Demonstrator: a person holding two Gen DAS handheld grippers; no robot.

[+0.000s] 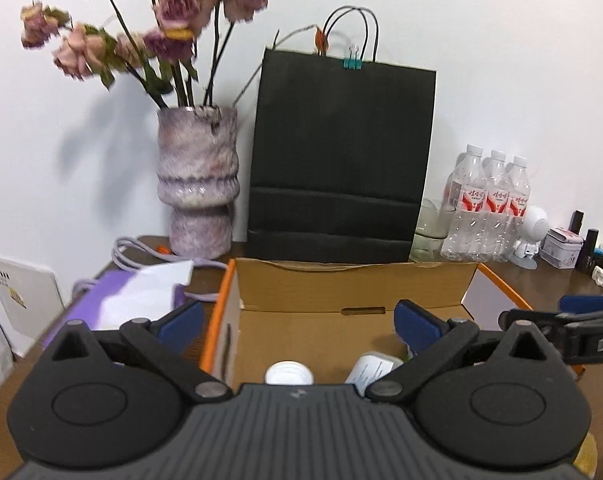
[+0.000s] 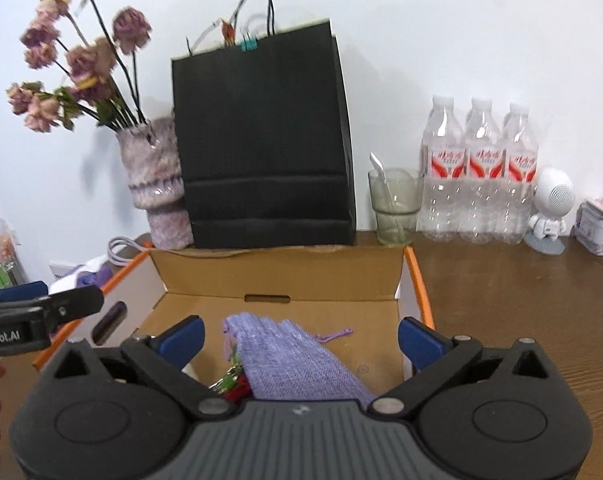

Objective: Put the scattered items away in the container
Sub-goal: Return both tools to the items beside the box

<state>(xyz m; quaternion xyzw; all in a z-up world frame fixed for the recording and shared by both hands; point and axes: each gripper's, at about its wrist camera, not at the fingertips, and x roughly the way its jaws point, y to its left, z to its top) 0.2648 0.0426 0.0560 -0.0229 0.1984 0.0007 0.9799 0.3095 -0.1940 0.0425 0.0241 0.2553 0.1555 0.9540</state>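
An open cardboard box (image 1: 353,292) with orange edges stands on the wooden table; it also shows in the right wrist view (image 2: 277,276). Inside lie a white round-capped bottle (image 1: 288,373) and a white labelled container (image 1: 371,370). In the right wrist view a purple knitted drawstring pouch (image 2: 293,356) and a small red and green item (image 2: 235,386) lie in the box. My left gripper (image 1: 299,322) is open and empty above the box. My right gripper (image 2: 301,338) is open and empty above the pouch.
A black paper bag (image 1: 341,160) and a purple vase of dried flowers (image 1: 199,184) stand behind the box. Water bottles (image 2: 479,172), a glass (image 2: 395,206), a white robot figure (image 2: 549,212) and a tin (image 2: 601,228) stand at the right. A purple pad with tissue (image 1: 137,300) lies left.
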